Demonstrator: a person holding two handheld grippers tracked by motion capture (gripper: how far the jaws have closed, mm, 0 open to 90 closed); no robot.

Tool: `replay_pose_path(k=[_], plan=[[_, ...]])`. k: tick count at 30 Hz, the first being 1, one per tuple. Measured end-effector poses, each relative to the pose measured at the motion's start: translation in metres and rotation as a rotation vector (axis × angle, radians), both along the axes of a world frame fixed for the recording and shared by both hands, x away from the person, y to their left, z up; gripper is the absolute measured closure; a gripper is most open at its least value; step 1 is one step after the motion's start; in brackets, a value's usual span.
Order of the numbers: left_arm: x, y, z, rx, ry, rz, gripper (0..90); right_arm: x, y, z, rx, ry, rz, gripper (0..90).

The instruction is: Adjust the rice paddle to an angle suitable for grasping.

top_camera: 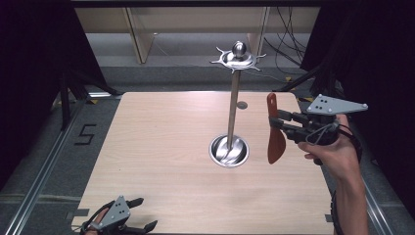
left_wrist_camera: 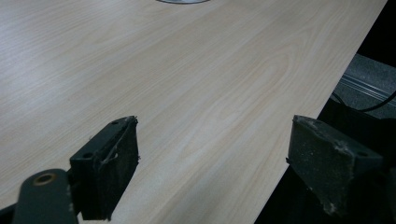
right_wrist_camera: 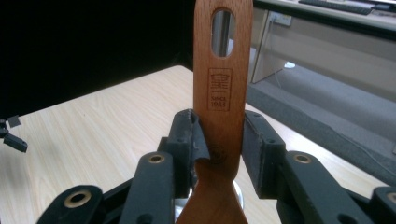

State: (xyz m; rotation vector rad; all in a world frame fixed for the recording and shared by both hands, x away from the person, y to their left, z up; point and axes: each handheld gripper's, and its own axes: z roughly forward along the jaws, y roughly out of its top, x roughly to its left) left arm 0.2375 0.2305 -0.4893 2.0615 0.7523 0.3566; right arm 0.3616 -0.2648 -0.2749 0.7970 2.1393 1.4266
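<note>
A reddish wooden spatula [top_camera: 275, 139] hangs upright in the air at the table's right side, blade down and slotted handle up. My right gripper [top_camera: 275, 122] is shut on its handle from the right. In the right gripper view both pads clamp the spatula [right_wrist_camera: 223, 93] just below its stamped mark, with the right gripper [right_wrist_camera: 219, 140] pointing toward the table. Left of the spatula stands a metal rack [top_camera: 234, 103] with a round dish base [top_camera: 229, 151] and a crown of hooks [top_camera: 238, 58] on top. My left gripper [top_camera: 146, 213] rests open at the table's front left edge, its jaws [left_wrist_camera: 212, 172] wide with nothing between them.
The wooden table [top_camera: 161, 147] carries a small grey disc [top_camera: 242, 105] behind the rack. Its near edge drops to dark floor [left_wrist_camera: 369, 79] beside my left gripper. Black curtains stand on both sides, and cables [top_camera: 288, 34] lie on the floor at the back right.
</note>
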Motion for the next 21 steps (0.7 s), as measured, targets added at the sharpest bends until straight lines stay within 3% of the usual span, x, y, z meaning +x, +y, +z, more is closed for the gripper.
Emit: replay_pose_path(k=[3,4,10,12,15,18,21], plan=[[0.0,-0.001,0.0,-0.018,-0.004,0.0,15.8,0.0,0.002,0.006,0.009,-0.013,-0.003,67.0],[0.001,0.0,0.0,0.005,-0.008,-0.009,15.8,0.001,0.002,0.009,-0.006,-0.037,0.0,67.0],[0.001,0.0,0.0,0.004,-0.008,-0.009,15.8,0.003,0.009,0.022,-0.007,-0.035,0.016,67.1],[0.0,-0.001,0.0,-0.02,-0.003,0.001,15.8,0.005,0.011,0.026,-0.005,-0.059,0.015,67.0],[-0.002,-0.003,-0.001,-0.051,0.017,0.023,15.8,0.006,0.015,0.033,0.003,-0.058,0.006,67.0],[0.0,-0.001,0.0,-0.02,-0.004,-0.002,15.8,0.009,0.016,0.038,0.014,-0.05,0.018,67.0],[-0.001,-0.001,-0.001,-0.03,0.008,0.01,15.8,0.011,0.018,0.043,0.016,-0.058,0.009,67.0]])
